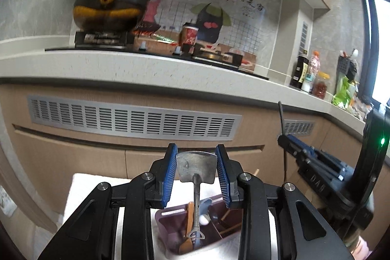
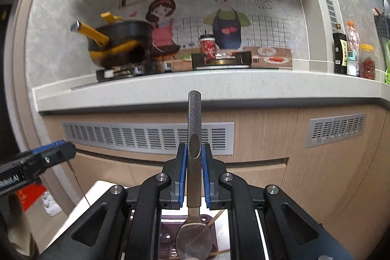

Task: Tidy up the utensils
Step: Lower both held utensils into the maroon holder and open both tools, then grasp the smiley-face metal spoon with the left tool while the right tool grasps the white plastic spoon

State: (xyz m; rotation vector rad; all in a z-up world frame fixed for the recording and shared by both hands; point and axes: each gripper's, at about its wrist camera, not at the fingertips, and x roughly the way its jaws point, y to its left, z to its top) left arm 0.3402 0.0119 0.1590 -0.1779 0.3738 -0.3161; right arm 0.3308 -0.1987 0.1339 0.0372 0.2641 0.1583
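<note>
- Right tool (image 2: 194,157) is clamping narrow on a metal spoon (image 2: 194,162), gripping the handle partway along, between the blue pads (image 2: 183,174).
- Spoon's long axis is running in line with the tool's fingers: handle end is pointing forward past the fingertips, bowl is hanging back under the tool, facing the camera.
- Spoon bowl is sitting directly above a purple utensil holder (image 2: 168,230); I cannot tell whether it is touching the holder.
- Left tool (image 1: 196,160) is standing open at medium width, gripping nothing. A metal spatula (image 1: 196,168) is rising between its pads (image 1: 170,172), its blade not touching either one.
- Spatula is standing near upright in the same holder (image 1: 162,223), blade end forward and up, looped handle end down inside.
- Holder is resting on a white cloth (image 1: 97,184) below both tools.
- Progress, judged: spatula, a wooden spoon (image 1: 187,230) and some chopsticks (image 1: 231,227) are already sitting in the holder; the metal spoon is still needing to be stowed.
- Other loose utensils: none showing, though both tools are hiding much of the cloth.
</note>
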